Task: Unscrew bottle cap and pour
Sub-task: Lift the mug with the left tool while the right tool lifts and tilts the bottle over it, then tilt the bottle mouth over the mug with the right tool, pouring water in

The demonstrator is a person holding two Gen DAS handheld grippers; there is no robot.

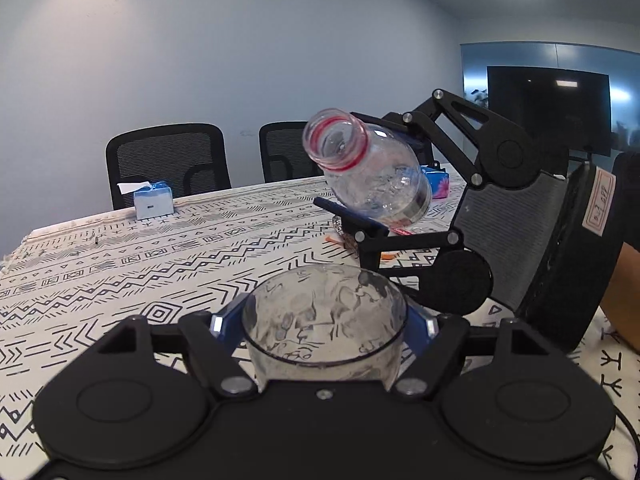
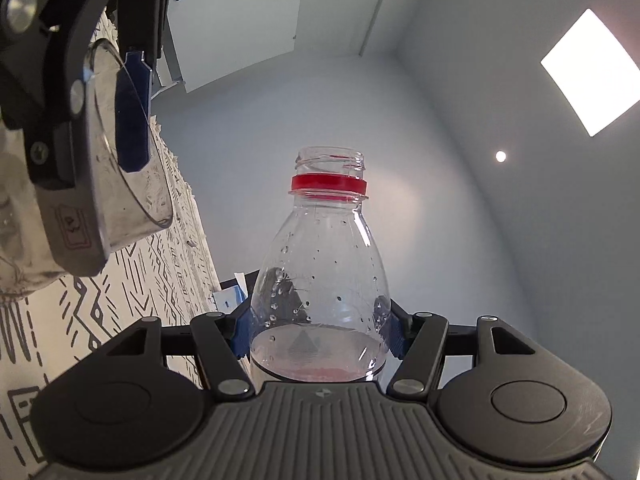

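Observation:
My left gripper [image 1: 324, 320] is shut on a clear plastic cup [image 1: 326, 316], held upright above the patterned tablecloth. My right gripper [image 2: 320, 332] is shut on a clear bottle [image 2: 324, 280] with a red neck ring and no cap. In the left wrist view the bottle [image 1: 372, 176] is tilted, its open mouth pointing toward the cup, above and behind it, held by the right gripper [image 1: 376, 184]. The bottle looks nearly empty, with droplets inside. In the right wrist view the cup [image 2: 120, 184] and left gripper [image 2: 108, 128] sit at upper left. The cap is not in view.
A table with a white black-patterned cloth [image 1: 120, 276] lies below. A blue tissue box [image 1: 154, 202] stands at its far edge, another blue pack [image 1: 438, 180] behind the bottle. Small orange-and-red items [image 1: 348, 242] lie on the cloth. Two black chairs [image 1: 168, 164] stand behind the table.

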